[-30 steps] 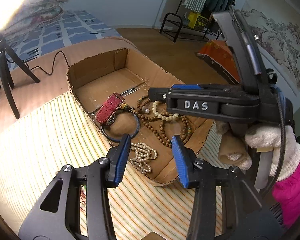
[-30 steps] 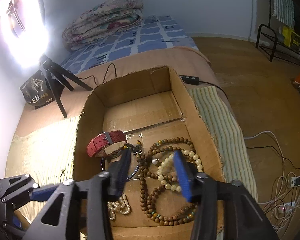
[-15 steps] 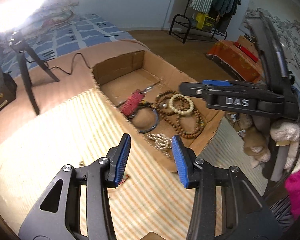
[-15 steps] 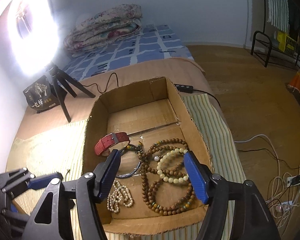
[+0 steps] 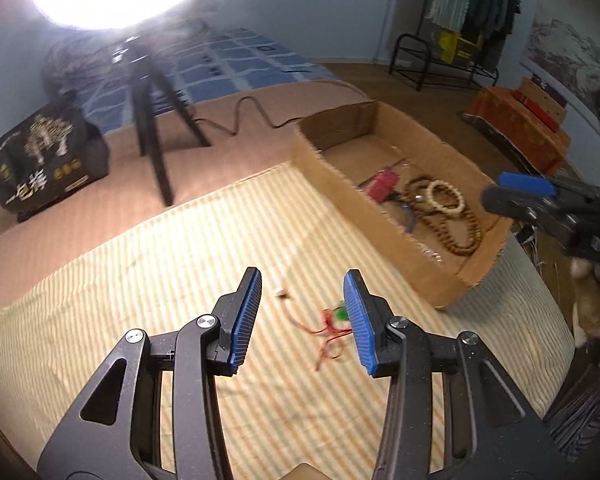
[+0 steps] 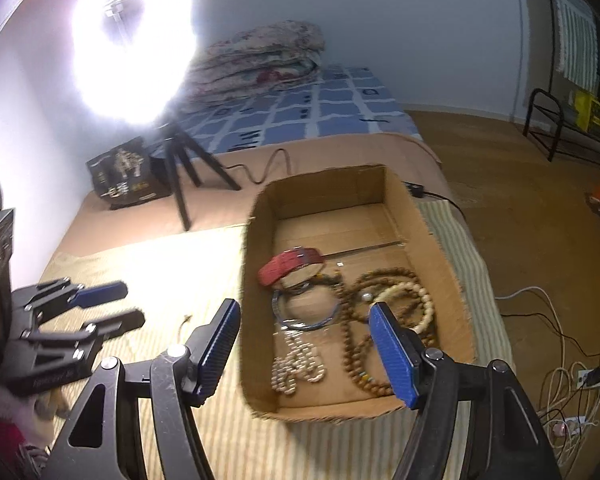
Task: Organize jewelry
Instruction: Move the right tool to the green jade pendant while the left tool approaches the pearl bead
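Note:
A cardboard box (image 6: 440,248) holds a red watch strap (image 6: 290,264), a blue bangle (image 6: 304,320), brown bead strands (image 6: 380,280), a cream bead bracelet (image 6: 420,308) and a pale chain (image 6: 296,368). The box (image 5: 332,184) also shows in the left wrist view. A red cord with a green bead (image 5: 332,324) and a small white piece (image 5: 279,292) lie on the striped mat (image 5: 160,264). My left gripper (image 5: 300,316) is open and empty, just above the cord. My right gripper (image 6: 306,344) is open and empty, above the box's near left corner.
A ring light on a black tripod (image 6: 180,176) and a black bag (image 6: 128,172) stand behind the mat. A folded quilt (image 6: 260,60) lies on the blue bedding. Cables (image 6: 560,360) trail on the floor to the right. A clothes rack (image 5: 460,40) stands far back.
My left gripper has swung left, away from the box, to over the red cord on the mat. My right gripper opened wider and drew back from the beads, leaving the cream bracelet in the box.

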Motion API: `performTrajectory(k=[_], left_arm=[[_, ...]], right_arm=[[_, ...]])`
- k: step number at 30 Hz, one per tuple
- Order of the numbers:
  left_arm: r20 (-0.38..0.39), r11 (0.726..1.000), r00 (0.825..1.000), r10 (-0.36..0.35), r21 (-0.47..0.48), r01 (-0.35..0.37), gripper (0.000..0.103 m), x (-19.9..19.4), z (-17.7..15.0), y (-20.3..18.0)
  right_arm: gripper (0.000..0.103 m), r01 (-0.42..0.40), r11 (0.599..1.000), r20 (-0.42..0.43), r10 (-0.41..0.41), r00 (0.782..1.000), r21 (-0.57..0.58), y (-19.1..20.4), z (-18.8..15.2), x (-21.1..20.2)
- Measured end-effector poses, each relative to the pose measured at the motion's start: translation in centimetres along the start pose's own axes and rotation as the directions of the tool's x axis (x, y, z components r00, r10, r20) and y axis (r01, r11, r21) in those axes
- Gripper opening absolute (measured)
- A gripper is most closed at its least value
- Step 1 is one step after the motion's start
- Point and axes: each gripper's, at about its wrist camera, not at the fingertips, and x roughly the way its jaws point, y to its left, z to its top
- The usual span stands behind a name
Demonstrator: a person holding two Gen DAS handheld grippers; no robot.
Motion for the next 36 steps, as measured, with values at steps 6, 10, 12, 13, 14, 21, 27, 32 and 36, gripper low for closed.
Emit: performTrajectory(k=[6,10,12,13,14,21,27,32,36], left_arm=[[-0.005,0.999,1.0,-0.011,-0.04,0.01,0.043,0.1,-0.3,2.5],[-0.018,0.998,0.999,-0.032,-0.059,0.031,0.043,0.8,-0.6,3.7],[-0.022,0.998,0.999,-0.042,-0.053,0.041,0.043,1.1,-0.7,4.1],[-0.024,0.998,0.999,-0.047,-0.047,0.046,0.043,1.2,-0.7,4.1],[-0.025,0.998,0.998,-0.052,-0.039,0.051,0.043,1.4,-0.8,4.2],[-0.055,0.997,0.995,-0.078,0.01,0.079,0.034,2.8,-1.1,3.9],[-0.094,0.994,0.991,-0.096,0.05,0.101,0.027,4.6,-1.9,3.4],[-0.111,0.991,0.987,-0.112,0.056,0.119,0.022,5.7,-2.0,3.2],[-0.118,0.99,0.986,-0.119,0.066,0.127,0.022,6.5,-1.7,2.8]], right_arm=[[0.069,-0.063,0.997,-0.006,0.063,0.998,-0.038,3.2,-1.7,-0.4],[0.066,-0.081,0.993,-0.015,0.08,0.997,-0.085,5.5,-3.2,-0.2],[0.061,-0.083,0.991,-0.02,0.082,0.996,-0.103,6.3,-3.9,0.1],[0.058,-0.084,0.99,-0.025,0.081,0.996,-0.111,6.8,-4.3,0.5],[0.057,-0.083,0.99,-0.029,0.081,0.996,-0.114,7.2,-4.6,0.8],[0.044,-0.072,0.985,-0.077,0.061,0.995,-0.154,9.5,-6.3,3.9],[0.039,-0.025,0.982,-0.093,0.008,0.996,-0.186,10.3,-6.7,6.3],[0.037,0.009,0.98,-0.104,-0.03,0.994,-0.2,10.2,-6.8,7.5],[0.036,0.019,0.978,-0.113,-0.043,0.993,-0.205,10.3,-6.9,8.3]])
